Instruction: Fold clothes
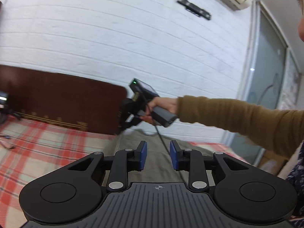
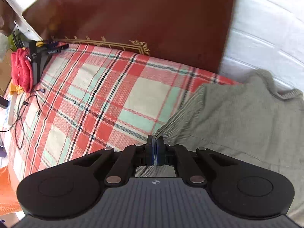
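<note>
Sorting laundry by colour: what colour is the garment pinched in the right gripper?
Grey-green garment, with a pale-striped ribbed edge; the right wrist view shows it best.

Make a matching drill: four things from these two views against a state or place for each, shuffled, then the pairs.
1. right gripper
2. left gripper
3. red cloth
4. headboard

A. jaws apart, nothing between them
B. heaped at the bed's far left edge
C. dark brown, against the white wall
D. shut on the grey garment's ribbed hem

Pairs: 1-D, 2-A, 3-B, 4-C
</note>
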Available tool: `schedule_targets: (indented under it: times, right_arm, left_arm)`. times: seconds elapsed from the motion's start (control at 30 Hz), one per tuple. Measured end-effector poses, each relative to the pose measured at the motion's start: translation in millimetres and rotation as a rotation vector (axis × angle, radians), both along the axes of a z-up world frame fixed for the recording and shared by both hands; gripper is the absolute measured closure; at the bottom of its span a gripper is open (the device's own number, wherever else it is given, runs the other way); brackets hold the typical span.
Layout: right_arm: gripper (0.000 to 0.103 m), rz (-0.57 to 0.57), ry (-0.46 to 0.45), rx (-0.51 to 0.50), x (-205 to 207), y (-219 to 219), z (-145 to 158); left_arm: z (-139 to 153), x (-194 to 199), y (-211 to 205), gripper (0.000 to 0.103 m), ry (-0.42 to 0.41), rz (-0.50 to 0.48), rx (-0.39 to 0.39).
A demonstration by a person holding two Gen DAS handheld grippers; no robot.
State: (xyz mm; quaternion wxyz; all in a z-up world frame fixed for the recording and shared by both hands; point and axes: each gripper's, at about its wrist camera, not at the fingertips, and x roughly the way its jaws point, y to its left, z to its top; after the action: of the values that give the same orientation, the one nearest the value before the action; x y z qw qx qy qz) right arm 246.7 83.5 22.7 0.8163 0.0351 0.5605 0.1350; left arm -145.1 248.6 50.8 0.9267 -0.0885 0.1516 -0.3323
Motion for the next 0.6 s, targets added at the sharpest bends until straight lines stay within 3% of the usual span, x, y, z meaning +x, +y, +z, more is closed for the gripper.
schedule_targets:
  times: [0.13, 0.23, 0.3, 0.53, 0.6]
  right_arm:
    - [0.101, -0.024, -0.02, 0.01, -15.7, -30.0, 9.6]
    - [0.101, -0.055, -0.032, 0.01, -28.1, -55.6, 8.3]
    - [0.101, -0.082, -0.033, 0.006, -36.9, -74.1, 2.4]
    - [0.1, -0.154, 0.01, 0.026, -56.4, -115.8, -31.3]
    - [0.1, -0.155, 0.012, 0.038, -59.7, -120.5, -33.3]
  left_arm:
    - [0.0, 2.5, -26.2, 0.076, 0.017, -0.101, 0.016]
    - [-11.6, 2.7, -45.1, 0.072, 0.02, -0.107, 0.084]
    - [-30.6, 4.2, -60.2, 0.057, 0.018, -0.034, 0.185]
    - [-119.7, 9.6, -108.4, 0.055, 0.096, 0.15, 0.614]
    - [-131.0, 3.4, -121.2, 0.046, 0.063, 0.172, 0.714]
